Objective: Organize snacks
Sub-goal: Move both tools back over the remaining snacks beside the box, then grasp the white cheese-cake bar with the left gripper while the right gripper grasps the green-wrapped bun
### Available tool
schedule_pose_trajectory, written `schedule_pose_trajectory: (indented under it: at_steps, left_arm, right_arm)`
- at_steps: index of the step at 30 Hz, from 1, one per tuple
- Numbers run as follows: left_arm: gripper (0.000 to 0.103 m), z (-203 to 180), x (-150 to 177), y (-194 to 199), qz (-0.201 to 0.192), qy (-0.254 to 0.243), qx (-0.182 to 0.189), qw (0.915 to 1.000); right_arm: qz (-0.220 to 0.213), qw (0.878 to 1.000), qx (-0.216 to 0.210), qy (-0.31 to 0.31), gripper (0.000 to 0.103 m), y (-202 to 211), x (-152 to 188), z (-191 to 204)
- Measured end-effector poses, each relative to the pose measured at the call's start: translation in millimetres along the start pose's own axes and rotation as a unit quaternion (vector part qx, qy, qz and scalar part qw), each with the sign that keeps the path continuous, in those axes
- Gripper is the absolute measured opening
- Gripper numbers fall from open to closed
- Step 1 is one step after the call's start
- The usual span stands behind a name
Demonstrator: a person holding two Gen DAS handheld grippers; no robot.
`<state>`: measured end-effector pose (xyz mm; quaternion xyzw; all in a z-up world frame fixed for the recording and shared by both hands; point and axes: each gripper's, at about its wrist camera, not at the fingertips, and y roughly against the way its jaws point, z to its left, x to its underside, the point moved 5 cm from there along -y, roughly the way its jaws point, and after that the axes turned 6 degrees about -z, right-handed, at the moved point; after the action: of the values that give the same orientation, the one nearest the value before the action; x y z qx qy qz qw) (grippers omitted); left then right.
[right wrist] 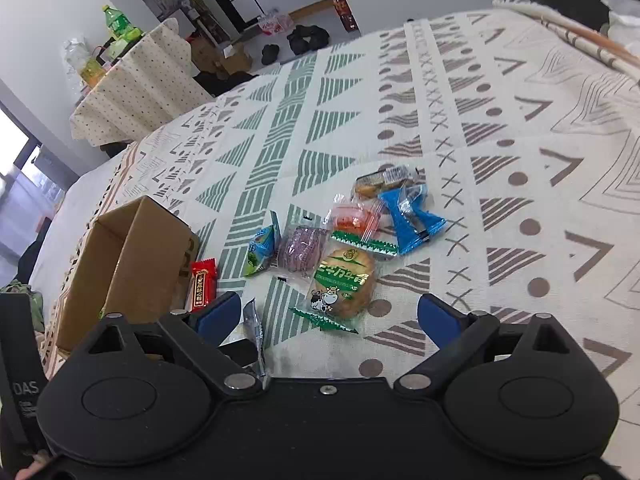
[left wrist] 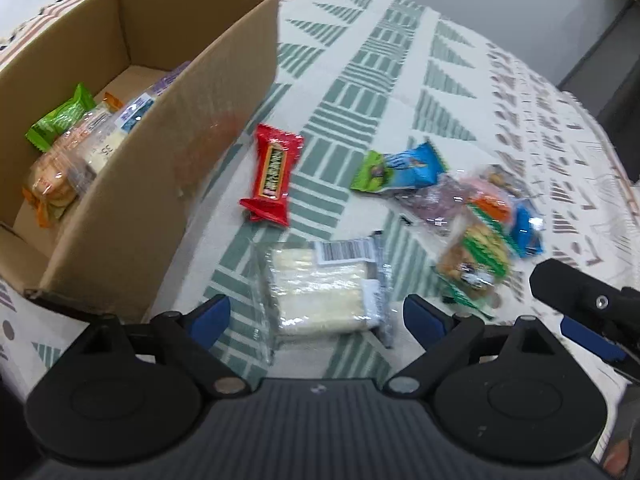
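A cardboard box [left wrist: 168,152] stands at the left and holds a green packet [left wrist: 60,120] and clear-wrapped snacks [left wrist: 72,160]. My left gripper [left wrist: 316,316] is open, its jaws on either side of a clear-wrapped white sandwich pack [left wrist: 320,292] on the cloth. A red bar [left wrist: 274,174] lies beside the box. A pile of snacks [left wrist: 472,216] lies to the right. My right gripper [right wrist: 330,314] is open and empty above a green-labelled bread packet [right wrist: 344,280]. The box [right wrist: 128,264] and the red bar [right wrist: 203,283] also show in the right wrist view.
A patterned tablecloth [right wrist: 500,140] covers the table. The right gripper's finger [left wrist: 580,300] shows at the right edge of the left wrist view. A blue packet [right wrist: 412,216], a purple snack [right wrist: 302,248] and an orange one [right wrist: 352,218] lie in the pile. A side table with bottles [right wrist: 120,60] stands beyond.
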<state>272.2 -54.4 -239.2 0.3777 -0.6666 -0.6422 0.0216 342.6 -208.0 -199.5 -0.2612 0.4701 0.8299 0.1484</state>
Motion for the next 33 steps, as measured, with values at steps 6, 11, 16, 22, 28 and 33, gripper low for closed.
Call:
schedule_pose_trajectory:
  at_steps: [6,11,16,22,28,33]
  left_arm:
    - [0.068,2.4,0.5,-9.0,0.004,0.014,-0.013,0.9998]
    - [0.059,2.9,-7.4,-8.0,-0.002,0.017,-0.003,0.9998]
    - [0.058,5.2,-11.1,-9.0,-0.001,0.026,0.007,0.9996]
    - [0.057,4.8,-12.2,-9.3,-0.001,0.024,0.012,0.9996]
    - [0.057,4.5,-11.4,-8.2,-0.002,0.02,0.016,0.9997]
    - [0.056,6.6,-11.8,1.6,-0.004,0.022,0.017,0.9996]
  right_arm:
    - [0.018,1.0,0.007,-0.003,0.086,-22.4,3.2,0.0]
    - [0.023,1.0,0.02,-0.002,0.082,-36.5,1.0,-2.7]
    - [0.031,0.999,0.031,0.007,0.08,-52.3,-1.7,-0.6]
    - [0.035,0.998,0.045,0.014,0.067,-64.2,-1.3,0.3]
    - [0.04,0.998,0.052,0.024,0.044,-63.1,1.7,-2.0]
    - [0.04,0.998,0.035,0.013,0.043,-51.9,2.2,-0.8]
